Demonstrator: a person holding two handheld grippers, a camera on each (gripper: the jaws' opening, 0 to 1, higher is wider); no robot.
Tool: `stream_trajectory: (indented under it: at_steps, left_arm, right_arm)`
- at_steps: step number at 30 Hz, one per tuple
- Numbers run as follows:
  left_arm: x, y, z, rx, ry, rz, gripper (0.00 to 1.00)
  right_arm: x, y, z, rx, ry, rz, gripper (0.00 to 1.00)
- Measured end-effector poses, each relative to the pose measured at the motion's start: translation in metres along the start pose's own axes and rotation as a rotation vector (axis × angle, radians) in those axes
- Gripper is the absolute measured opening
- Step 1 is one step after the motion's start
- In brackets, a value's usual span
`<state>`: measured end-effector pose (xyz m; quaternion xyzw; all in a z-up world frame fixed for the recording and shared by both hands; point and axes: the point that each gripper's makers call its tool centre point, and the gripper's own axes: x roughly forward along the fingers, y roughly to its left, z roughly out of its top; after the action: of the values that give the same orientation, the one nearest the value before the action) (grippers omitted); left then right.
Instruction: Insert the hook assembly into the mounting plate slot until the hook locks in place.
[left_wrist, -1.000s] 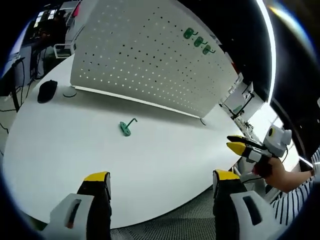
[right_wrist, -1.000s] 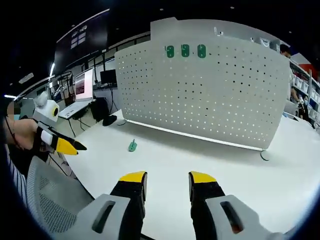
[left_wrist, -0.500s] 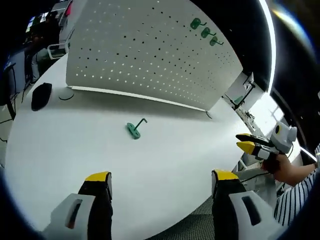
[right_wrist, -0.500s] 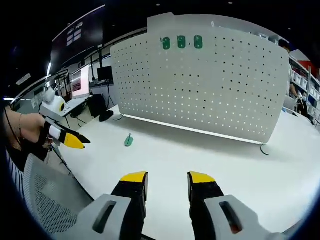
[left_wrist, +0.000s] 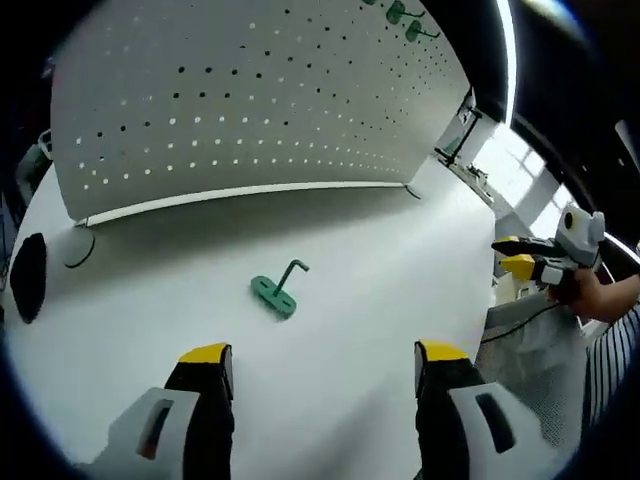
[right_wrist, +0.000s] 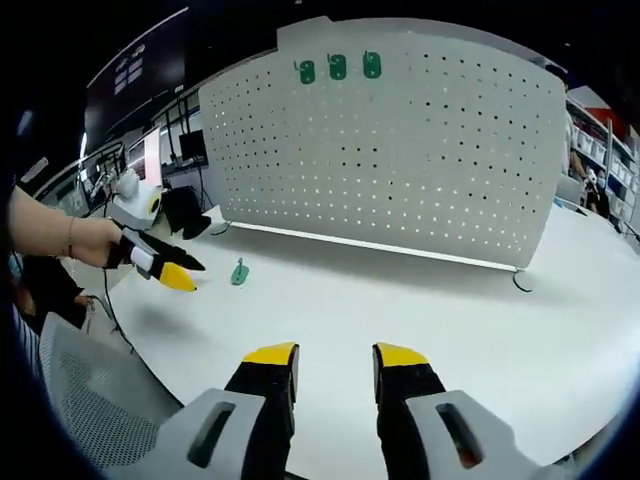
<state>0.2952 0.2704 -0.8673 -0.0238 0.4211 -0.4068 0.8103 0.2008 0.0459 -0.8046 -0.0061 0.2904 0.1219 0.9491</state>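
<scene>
In the left gripper view, the left gripper (left_wrist: 320, 365) has its yellow-tipped jaws spread wide with nothing between them, above the white table (left_wrist: 380, 270). The green hook assembly (left_wrist: 277, 292) lies flat on the table just ahead of the jaws, nearer the left-hand jaw, with its bent metal arm pointing toward the white pegboard (left_wrist: 250, 90) that stands upright beyond it. The right gripper (left_wrist: 520, 257) shows at the right edge, held in a hand (left_wrist: 590, 295), well apart from the hook. In the right gripper view, the right gripper (right_wrist: 335, 355) has its jaws a narrow gap apart and empty. The hook assembly (right_wrist: 239, 272) lies far ahead to the left, just beside the tips of the left gripper (right_wrist: 175, 272). Three green hooks (right_wrist: 337, 68) sit near the pegboard's (right_wrist: 400, 150) top edge.
</scene>
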Motion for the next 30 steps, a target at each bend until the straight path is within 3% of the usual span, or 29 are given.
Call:
stream_trajectory:
  at_steps: [9, 11, 16, 22, 27, 30]
  left_arm:
    - [0.018, 0.012, 0.020, 0.093, 0.009, -0.032, 0.60]
    - [0.022, 0.014, 0.027, 0.156, -0.001, -0.032, 0.62]
    - [0.030, 0.014, 0.031, 0.229, 0.024, -0.055, 0.47]
    - [0.042, 0.014, 0.035, 0.326, 0.074, -0.104, 0.36]
    - [0.046, 0.014, 0.035, 0.423, 0.128, -0.138, 0.33]
    - [0.049, 0.012, 0.037, 0.422, 0.142, -0.166, 0.30]
  right_arm:
    - [0.003, -0.005, -0.006, 0.025, 0.020, -0.021, 0.26]
    - [0.003, -0.008, -0.007, 0.030, 0.025, -0.029, 0.26]
    - [0.003, -0.015, -0.009, 0.053, 0.031, -0.050, 0.26]
    - [0.002, -0.016, -0.015, 0.079, 0.046, -0.060, 0.26]
    - [0.005, -0.014, -0.021, 0.088, 0.063, -0.054, 0.25]
    - [0.006, -0.013, -0.021, 0.090, 0.063, -0.054, 0.24]
